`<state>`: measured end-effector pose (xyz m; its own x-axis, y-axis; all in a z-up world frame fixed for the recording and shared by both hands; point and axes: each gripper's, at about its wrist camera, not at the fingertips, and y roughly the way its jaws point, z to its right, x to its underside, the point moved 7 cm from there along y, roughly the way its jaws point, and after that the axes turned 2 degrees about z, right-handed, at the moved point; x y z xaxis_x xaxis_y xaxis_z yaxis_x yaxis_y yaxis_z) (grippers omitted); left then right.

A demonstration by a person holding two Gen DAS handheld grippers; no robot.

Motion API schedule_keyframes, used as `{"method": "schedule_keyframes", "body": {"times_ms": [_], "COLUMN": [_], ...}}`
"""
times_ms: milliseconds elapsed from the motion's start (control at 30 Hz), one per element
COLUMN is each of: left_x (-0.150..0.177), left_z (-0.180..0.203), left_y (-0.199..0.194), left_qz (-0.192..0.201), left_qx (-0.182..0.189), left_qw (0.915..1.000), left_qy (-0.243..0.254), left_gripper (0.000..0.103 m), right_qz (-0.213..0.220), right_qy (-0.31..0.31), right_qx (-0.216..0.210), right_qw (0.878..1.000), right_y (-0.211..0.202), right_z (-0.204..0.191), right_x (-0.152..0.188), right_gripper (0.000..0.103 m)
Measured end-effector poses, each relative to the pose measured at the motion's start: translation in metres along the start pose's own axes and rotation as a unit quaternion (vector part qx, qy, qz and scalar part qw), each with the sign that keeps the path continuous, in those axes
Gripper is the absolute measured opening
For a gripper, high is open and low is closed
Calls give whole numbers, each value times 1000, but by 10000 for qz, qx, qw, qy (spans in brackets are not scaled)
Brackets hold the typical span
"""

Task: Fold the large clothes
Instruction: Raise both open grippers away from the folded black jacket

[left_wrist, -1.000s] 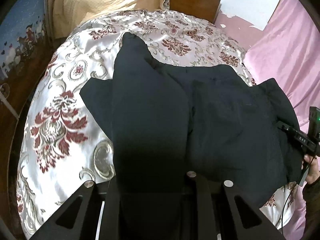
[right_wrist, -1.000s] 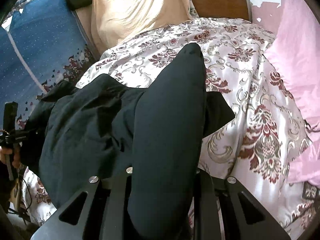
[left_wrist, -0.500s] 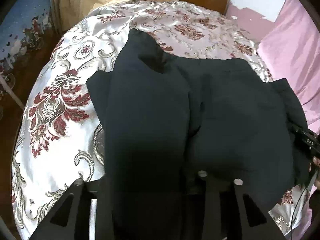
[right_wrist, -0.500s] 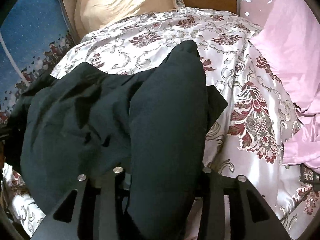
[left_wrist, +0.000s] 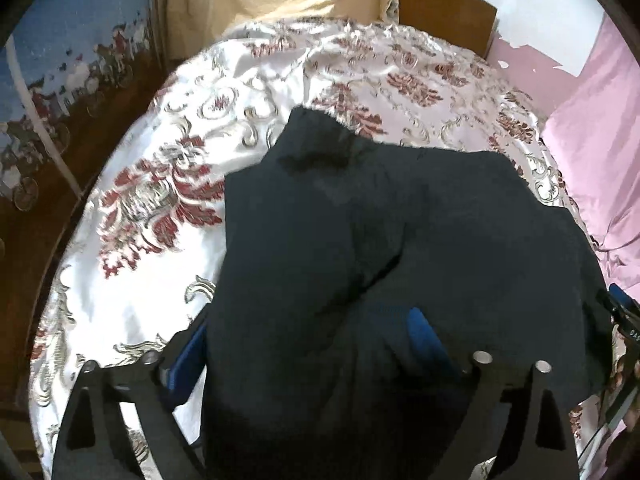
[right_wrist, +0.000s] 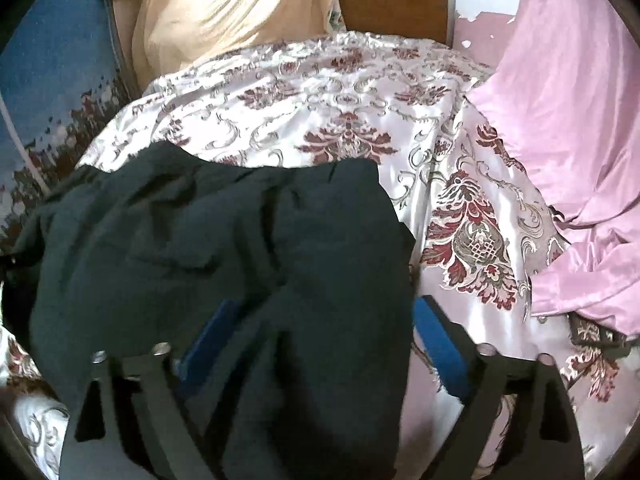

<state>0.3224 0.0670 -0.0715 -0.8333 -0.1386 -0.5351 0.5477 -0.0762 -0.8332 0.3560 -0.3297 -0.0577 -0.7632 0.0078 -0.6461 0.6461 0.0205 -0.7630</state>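
While the dark garment lies bunched on the patterned bedspread toward its near edge, the left gripper and right gripper stand spread apart, cloth draped between their fingers.

You face a bed with floral cover, wooden headboard, pink sheet right, blue wall left.

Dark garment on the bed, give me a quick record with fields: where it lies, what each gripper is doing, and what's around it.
garment: dark garment, bunched on the floral bedspread
left gripper: jaws apart, cloth draped between the blue pads
right gripper: jaws apart, cloth draped between the blue pads
surroundings: pink sheet at right, beige cloth at the wooden headboard
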Motion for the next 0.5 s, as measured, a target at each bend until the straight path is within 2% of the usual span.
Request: {"method": "schedule_keyframes", "body": {"times_ms": [100,233,500], "left_x": [-2,-1,8], "left_z": [6,16,37], "left_y": [-21,-50,-104], "left_qz": [376,846,1618], "left_qx": [-73,-62,99], "left_qw": [9992,9961,9861], "left_qy": [112,247,363], "left_gripper": [103,103,103], "right_qz": [178,486,1152], "right_qy": [124,254,375], "right_qx": [-113,-212,-260], "right_qw": [9997,9983,9923], "right_y": [-12,-34,-84], "right_z": [-7,-16,-35], "right_x": [2,3,11], "right_gripper": [94,99,99]}}
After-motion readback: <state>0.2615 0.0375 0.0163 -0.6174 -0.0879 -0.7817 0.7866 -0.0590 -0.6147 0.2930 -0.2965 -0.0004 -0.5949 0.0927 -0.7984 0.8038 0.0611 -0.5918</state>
